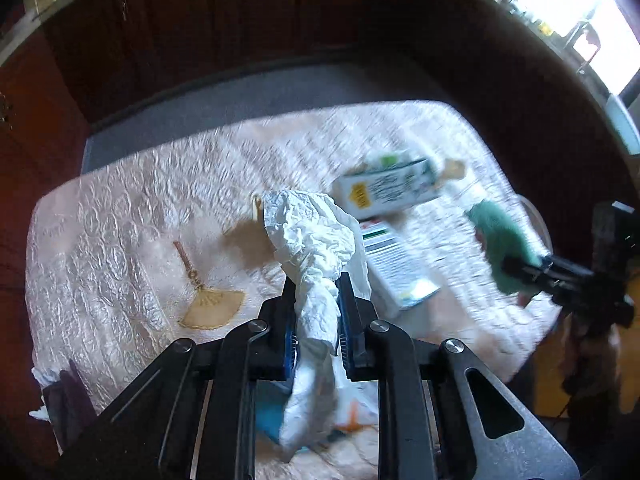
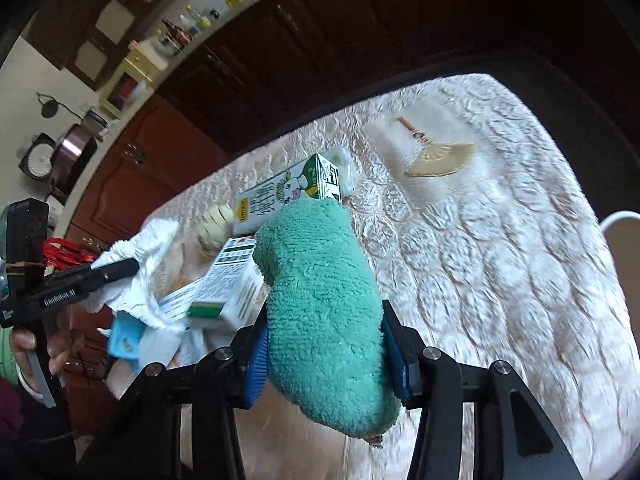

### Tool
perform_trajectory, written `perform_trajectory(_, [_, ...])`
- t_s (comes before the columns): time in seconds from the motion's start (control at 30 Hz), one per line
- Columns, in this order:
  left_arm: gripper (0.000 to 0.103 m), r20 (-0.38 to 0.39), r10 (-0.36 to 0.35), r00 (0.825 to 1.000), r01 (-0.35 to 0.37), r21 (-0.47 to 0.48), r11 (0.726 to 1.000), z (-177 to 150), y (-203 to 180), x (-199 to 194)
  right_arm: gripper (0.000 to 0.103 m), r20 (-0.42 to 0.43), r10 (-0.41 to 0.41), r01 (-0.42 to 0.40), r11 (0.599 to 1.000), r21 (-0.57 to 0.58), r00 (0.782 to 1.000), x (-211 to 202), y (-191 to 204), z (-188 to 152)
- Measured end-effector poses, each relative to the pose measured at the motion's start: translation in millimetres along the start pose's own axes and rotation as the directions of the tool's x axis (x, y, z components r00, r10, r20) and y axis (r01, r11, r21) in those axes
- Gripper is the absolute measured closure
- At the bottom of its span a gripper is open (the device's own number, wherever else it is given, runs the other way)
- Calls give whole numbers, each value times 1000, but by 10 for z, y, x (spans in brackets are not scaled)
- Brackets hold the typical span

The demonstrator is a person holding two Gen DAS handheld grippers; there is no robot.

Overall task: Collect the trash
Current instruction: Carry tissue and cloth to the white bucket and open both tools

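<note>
My left gripper (image 1: 316,284) is shut on a crumpled white paper towel (image 1: 312,232), lifted above the table; the same towel (image 2: 136,272) shows at the left of the right wrist view. My right gripper (image 2: 326,316) is shut on a green terry cloth (image 2: 320,300), seen blurred as the cloth (image 1: 500,240) at the right of the left wrist view. Two cartons lie on the table: a green-and-white milk carton (image 1: 388,192) (image 2: 292,196) and a white carton with a green label (image 1: 396,268) (image 2: 232,284). A blue wrapper (image 2: 124,336) and other scraps lie near the table edge.
A pale quilted cloth (image 1: 120,220) with a fan motif (image 1: 212,304) (image 2: 440,160) covers the table. Dark wooden cabinets (image 1: 220,40) stand behind. A small crumpled beige ball (image 2: 214,228) sits by the cartons. A hand (image 2: 24,344) holds the left gripper's handle.
</note>
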State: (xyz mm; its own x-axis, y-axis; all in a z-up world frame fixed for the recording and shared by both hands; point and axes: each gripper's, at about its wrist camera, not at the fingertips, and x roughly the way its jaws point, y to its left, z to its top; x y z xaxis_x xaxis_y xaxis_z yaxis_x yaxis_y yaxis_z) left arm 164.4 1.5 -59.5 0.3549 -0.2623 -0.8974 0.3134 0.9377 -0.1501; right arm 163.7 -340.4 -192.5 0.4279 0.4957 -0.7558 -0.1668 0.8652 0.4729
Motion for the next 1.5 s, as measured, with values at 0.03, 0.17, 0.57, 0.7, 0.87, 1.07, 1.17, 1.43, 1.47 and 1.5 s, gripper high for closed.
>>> perform_trajectory(0.03, [88, 18, -13, 1000, 12, 10, 1000, 1, -75, -82, 56, 13, 3, -3, 1000, 2, 1000, -95, -8, -37])
perform_trajectory(0.17, [88, 61, -66, 996, 62, 73, 995, 31, -438, -256, 56, 58, 3, -5, 1000, 21, 998, -292, -56, -191])
perform_trajectory(0.57, [88, 58, -200, 978, 182, 224, 957, 149, -1763, -119, 56, 202, -151, 120, 980, 158, 968, -1219, -745, -411])
perform_trajectory(0.7, [88, 30, -244, 969, 229, 257, 939, 209, -2241, 103, 56, 219, -226, 170, 954, 246, 949, -1473, -1138, -474])
perform_trajectory(0.87, [88, -3, -287, 958, 276, 284, 918, 256, -2814, 407, 56, 214, -309, 223, 911, 347, 927, -1705, -1671, -595])
perform_trajectory(1.07, [88, -29, -333, 942, 327, 297, 897, 323, -3374, 775, 56, 170, -385, 286, 860, 424, 907, -1835, -2166, -705])
perform_trajectory(1.17, [88, -42, -337, 940, 334, 300, 894, 355, -3590, 976, 56, 153, -420, 318, 838, 443, 895, -1863, -2313, -769])
perform_trajectory(1.43, [83, -37, -351, 936, 345, 309, 886, 382, -3892, 1188, 51, 114, -456, 349, 798, 491, 882, -1772, -2559, -782])
perform_trajectory(1.47, [78, -34, -345, 938, 338, 312, 888, 375, -3903, 1214, 47, 112, -461, 351, 792, 499, 880, -1750, -2562, -782])
perform_trajectory(1.5, [74, -33, -338, 941, 331, 314, 890, 367, -3908, 1236, 47, 112, -468, 353, 784, 510, 877, -1746, -2577, -792])
